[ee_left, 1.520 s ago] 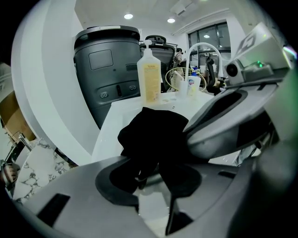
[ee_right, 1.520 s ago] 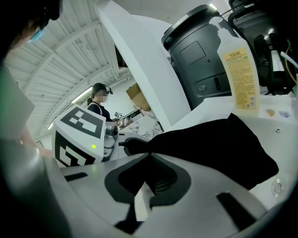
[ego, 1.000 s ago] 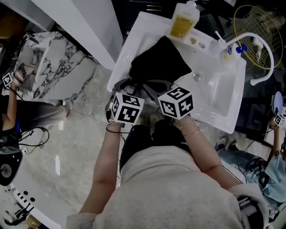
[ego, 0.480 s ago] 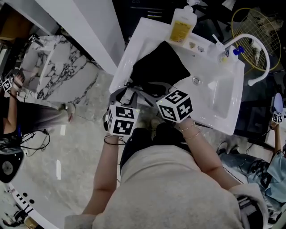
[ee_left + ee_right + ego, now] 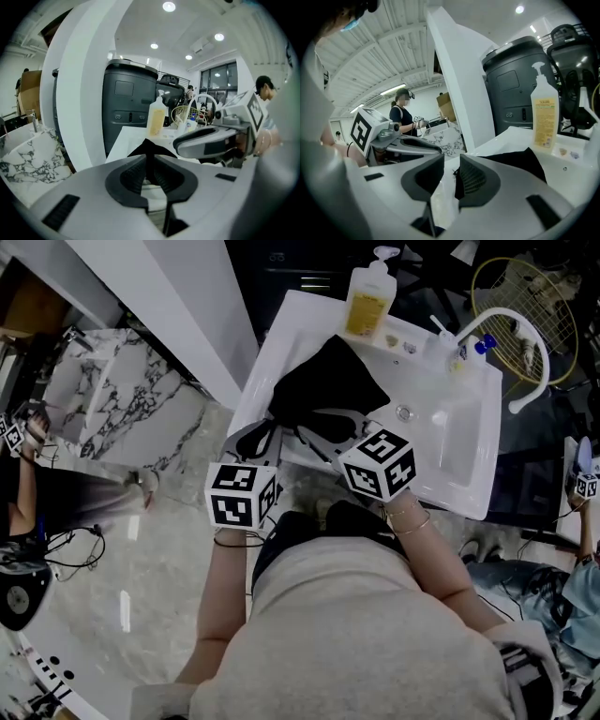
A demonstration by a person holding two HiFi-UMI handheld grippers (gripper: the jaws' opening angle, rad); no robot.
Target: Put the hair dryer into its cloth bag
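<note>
left gripper (image 5: 149,169) jaws just closed onto cloth bag (image 5: 323,390) edge; right gripper (image 5: 448,176) jaws apart, empty (just narrowing)

Cloth bag (image 5: 328,390), top centre of head view: plain black, no print seen.
Sink (image 5: 469,442) under it: glossy white. Tap (image 5: 530,352), upper right: white. Blue cap (image 5: 483,343) beside the tap's base.
Pump bottle (image 5: 367,298), top centre: pale translucent body, yellow label.
One marker cube (image 5: 241,507), mid-frame left, and the other (image 5: 380,465), mid-frame right: white faces with black square patterns.
Counter (image 5: 112,399), upper left: white marble, dark grey veining.
Floor (image 5: 141,549), left: pale grey-beige, faint marbling, glossy.
Person's top (image 5: 366,634), bottom: light beige-grey.
Wire grille (image 5: 525,292), top right: yellowish.
Cabinet (image 5: 129,108), left gripper view, centre: dark grey.
</note>
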